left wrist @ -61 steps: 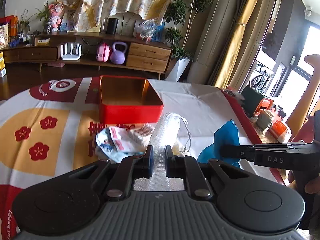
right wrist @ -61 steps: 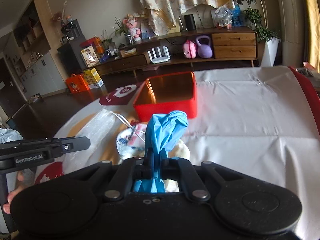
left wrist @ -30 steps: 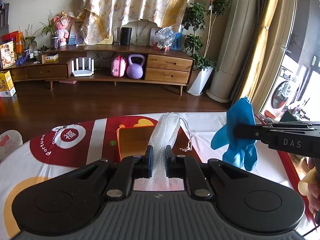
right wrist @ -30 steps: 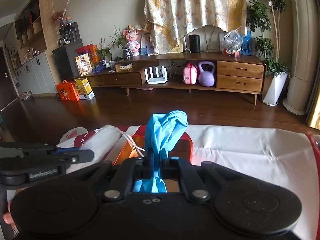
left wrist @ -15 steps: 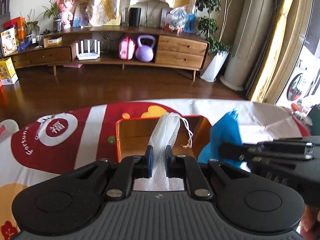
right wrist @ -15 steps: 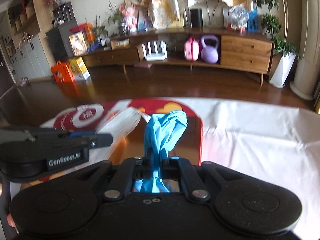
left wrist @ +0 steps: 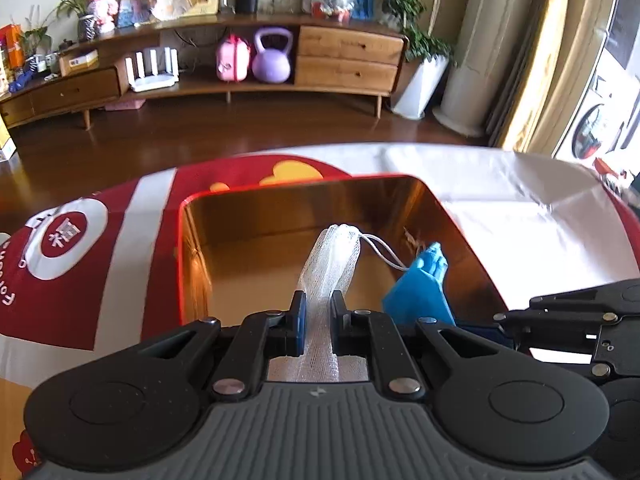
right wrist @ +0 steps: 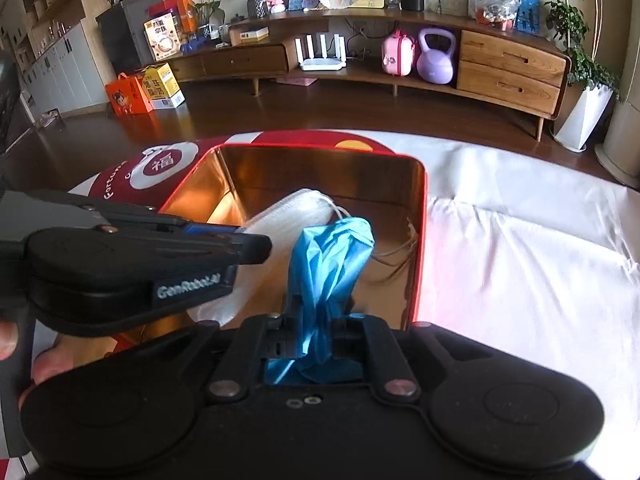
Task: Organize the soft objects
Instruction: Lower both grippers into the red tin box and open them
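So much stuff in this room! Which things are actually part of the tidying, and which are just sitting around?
Part of the job:
- white mesh bag, pinched in the left hand-held gripper
- blue glove, pinched in the right hand-held gripper
- red tin, open beneath both

Just lying about:
- purple kettlebell
- pink case
- white router
- potted plant

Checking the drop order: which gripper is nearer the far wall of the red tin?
Left, slightly. The left gripper, holding the white mesh bag, reaches further over the red tin. The right gripper, holding the blue glove, hangs nearer its near edge.
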Action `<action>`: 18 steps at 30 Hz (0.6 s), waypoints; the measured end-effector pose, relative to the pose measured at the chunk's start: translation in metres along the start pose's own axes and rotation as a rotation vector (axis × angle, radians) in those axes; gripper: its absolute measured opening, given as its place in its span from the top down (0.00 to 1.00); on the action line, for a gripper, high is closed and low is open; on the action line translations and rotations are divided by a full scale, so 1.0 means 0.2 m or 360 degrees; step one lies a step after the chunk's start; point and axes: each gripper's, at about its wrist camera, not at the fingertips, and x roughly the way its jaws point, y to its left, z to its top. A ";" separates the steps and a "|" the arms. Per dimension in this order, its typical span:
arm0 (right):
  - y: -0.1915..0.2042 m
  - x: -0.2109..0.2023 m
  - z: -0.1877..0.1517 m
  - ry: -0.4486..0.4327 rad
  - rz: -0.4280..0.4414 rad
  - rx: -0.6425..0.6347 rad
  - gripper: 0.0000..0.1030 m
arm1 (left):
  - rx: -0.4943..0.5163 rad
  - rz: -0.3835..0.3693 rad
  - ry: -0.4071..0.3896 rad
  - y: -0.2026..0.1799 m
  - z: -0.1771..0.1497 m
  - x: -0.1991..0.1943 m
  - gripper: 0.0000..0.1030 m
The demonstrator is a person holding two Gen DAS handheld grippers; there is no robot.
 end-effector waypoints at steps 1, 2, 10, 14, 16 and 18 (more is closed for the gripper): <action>0.00 0.00 0.00 0.0002 -0.0004 -0.0002 0.87 | 0.0014 0.0002 0.0009 -0.01 0.00 0.01 0.89; 0.01 0.00 -0.01 0.0004 -0.0007 -0.0008 0.85 | 0.0025 0.0005 0.0019 -0.01 -0.01 0.02 0.89; 0.01 0.00 -0.01 0.0017 0.0002 -0.0003 0.77 | 0.0026 0.0016 0.0084 -0.03 -0.02 0.06 0.88; 0.00 -0.02 -0.01 0.0010 -0.0014 0.0017 0.67 | 0.0026 0.0040 0.0097 -0.03 -0.02 0.05 0.83; -0.01 -0.03 0.00 0.0001 -0.0010 0.0040 0.65 | 0.0034 0.0068 0.0102 -0.03 -0.02 0.04 0.78; -0.02 -0.05 0.00 -0.0013 -0.0005 0.0055 0.65 | 0.0011 0.0077 0.0101 -0.02 -0.01 0.02 0.73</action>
